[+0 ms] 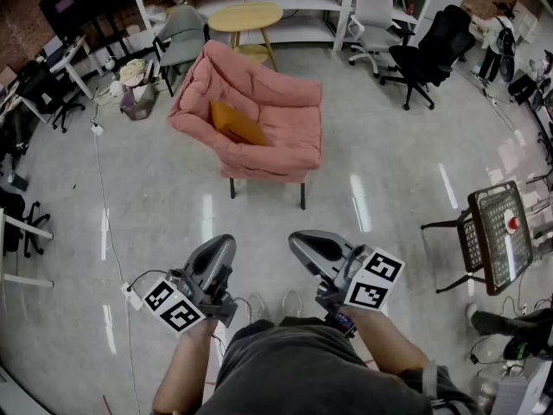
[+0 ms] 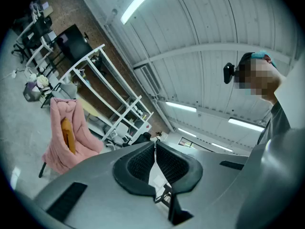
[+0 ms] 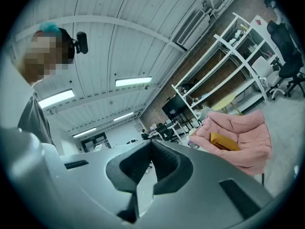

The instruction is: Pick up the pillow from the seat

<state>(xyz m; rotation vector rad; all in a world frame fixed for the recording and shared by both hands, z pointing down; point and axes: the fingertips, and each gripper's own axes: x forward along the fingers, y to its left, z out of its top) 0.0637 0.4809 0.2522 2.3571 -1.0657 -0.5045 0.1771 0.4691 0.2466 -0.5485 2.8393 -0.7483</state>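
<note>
The left gripper (image 1: 220,249) and right gripper (image 1: 304,244) both have their jaws together on nothing, well apart from the pink chair (image 1: 281,102). The orange pillow (image 1: 235,124) leans on its seat. It looks soft and light, so 1 pinch at a corner should lift it.

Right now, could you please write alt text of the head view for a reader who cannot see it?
An orange pillow lies on the seat of a pink armchair across a shiny grey floor. In the foreground, the person holds the left claw and the right claw low, both shut and empty.
</note>
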